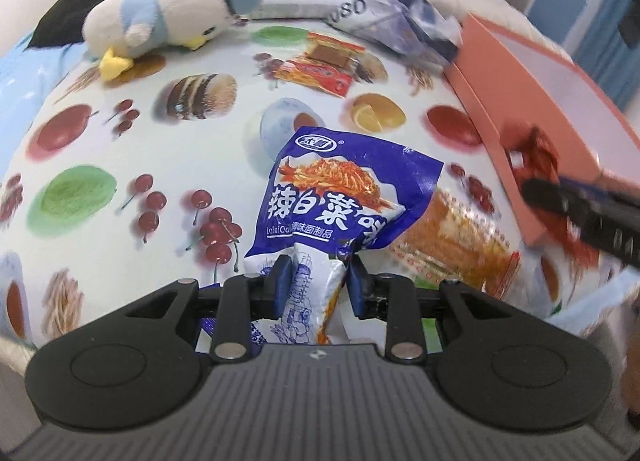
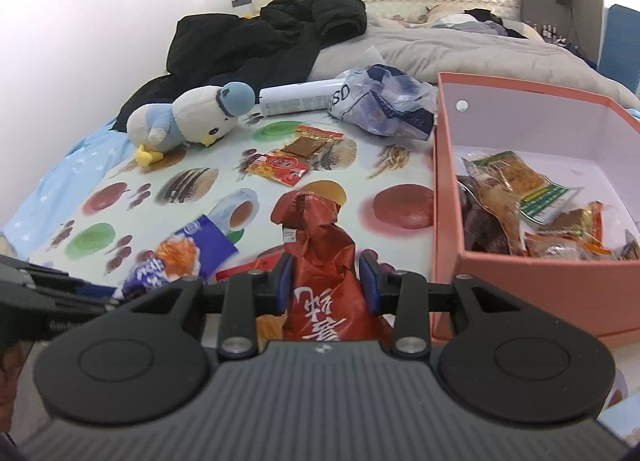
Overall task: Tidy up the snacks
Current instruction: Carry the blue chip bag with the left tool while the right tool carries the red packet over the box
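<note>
My left gripper [image 1: 320,281] is shut on a blue snack packet [image 1: 340,193], which is crumpled between the pads and lifted off the printed cloth [image 1: 120,149]. The same blue snack packet [image 2: 180,257] shows at the lower left of the right wrist view. My right gripper [image 2: 326,281] is shut on a red snack packet [image 2: 316,245], held just left of the pink box [image 2: 448,197]. In the left wrist view the red snack packet [image 1: 536,157] hangs by the pink box [image 1: 520,101]. Several snack packets [image 2: 516,189] lie inside the box. A small red-orange packet [image 2: 292,157] lies on the cloth.
A plush bird [image 2: 188,121] lies at the far left of the cloth. A white tube [image 2: 300,99] and a crumpled plastic bag [image 2: 384,101] lie at the far edge. Black clothes [image 2: 272,37] and grey bedding [image 2: 480,53] lie behind. An orange-striped packet [image 1: 456,245] lies under the blue one.
</note>
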Demonstrator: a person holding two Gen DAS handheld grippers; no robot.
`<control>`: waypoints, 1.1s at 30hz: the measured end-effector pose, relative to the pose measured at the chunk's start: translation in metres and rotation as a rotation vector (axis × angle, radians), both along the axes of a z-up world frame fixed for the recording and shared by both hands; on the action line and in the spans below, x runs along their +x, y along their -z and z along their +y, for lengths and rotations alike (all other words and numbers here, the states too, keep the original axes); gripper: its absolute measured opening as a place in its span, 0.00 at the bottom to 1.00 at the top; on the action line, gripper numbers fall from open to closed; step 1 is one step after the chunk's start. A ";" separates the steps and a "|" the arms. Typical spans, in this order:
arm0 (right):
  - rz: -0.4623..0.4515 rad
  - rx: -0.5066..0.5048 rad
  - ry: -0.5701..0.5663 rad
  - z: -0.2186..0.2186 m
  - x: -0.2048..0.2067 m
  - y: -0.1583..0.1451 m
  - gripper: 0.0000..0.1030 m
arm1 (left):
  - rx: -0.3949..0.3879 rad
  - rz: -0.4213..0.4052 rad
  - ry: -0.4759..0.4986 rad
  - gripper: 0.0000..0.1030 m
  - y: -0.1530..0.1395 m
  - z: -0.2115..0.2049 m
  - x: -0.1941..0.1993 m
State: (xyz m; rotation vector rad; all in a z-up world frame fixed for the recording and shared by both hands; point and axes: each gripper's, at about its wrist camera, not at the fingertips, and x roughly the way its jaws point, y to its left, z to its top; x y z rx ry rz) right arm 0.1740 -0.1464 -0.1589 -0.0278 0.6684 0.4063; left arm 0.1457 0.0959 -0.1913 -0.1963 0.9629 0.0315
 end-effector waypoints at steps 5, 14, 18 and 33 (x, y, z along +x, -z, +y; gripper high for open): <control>0.001 0.001 0.011 -0.002 -0.011 0.001 0.38 | -0.041 -0.032 -0.078 0.33 -0.009 -0.002 -0.006; -0.034 0.027 0.017 -0.009 -0.032 -0.019 0.38 | -0.035 -0.083 -0.085 0.33 -0.038 -0.024 -0.022; -0.055 0.052 0.030 -0.017 -0.042 -0.031 0.38 | -0.047 -0.114 -0.076 0.33 -0.052 -0.034 -0.032; -0.129 0.091 0.135 -0.059 -0.074 -0.069 0.38 | -0.074 -0.193 0.057 0.33 -0.095 -0.089 -0.053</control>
